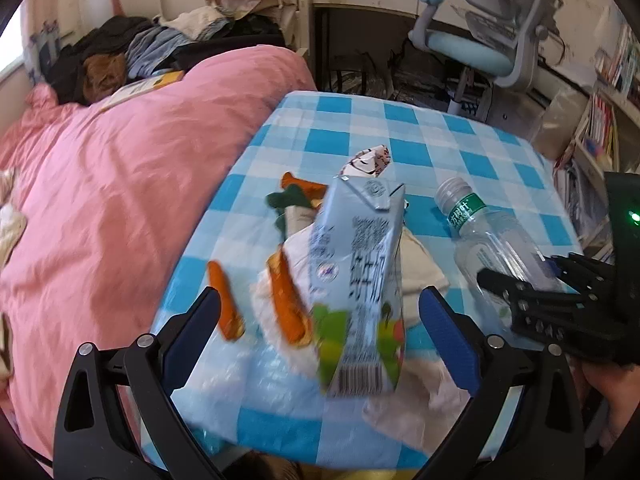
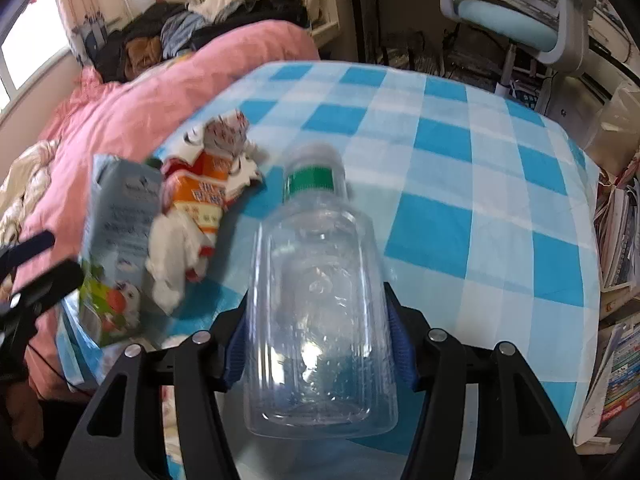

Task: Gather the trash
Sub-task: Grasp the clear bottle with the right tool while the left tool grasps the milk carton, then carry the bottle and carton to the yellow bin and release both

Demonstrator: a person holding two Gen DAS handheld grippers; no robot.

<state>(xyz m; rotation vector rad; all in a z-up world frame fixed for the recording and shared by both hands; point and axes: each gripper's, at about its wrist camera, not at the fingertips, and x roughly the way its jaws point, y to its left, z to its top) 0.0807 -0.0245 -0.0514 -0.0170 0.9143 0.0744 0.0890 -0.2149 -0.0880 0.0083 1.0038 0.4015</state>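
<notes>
While your right gripper [image 2: 316, 344] has its blue pads against both sides of the clear bottle [image 2: 320, 300], this looks like a grip near the base, prob. so the neck points away and the bottle lifts clean off the checked cloth [image 2: 460, 152]. Your left gripper [image 1: 320, 340] is wide open w/ the blue carton [image 1: 360, 280] between the fingers, not pinched yet. Wrappers [image 1: 288, 304] lie under the carton. Green bottle label has Chinese characters; too blurred to read, same for the carton print.
</notes>
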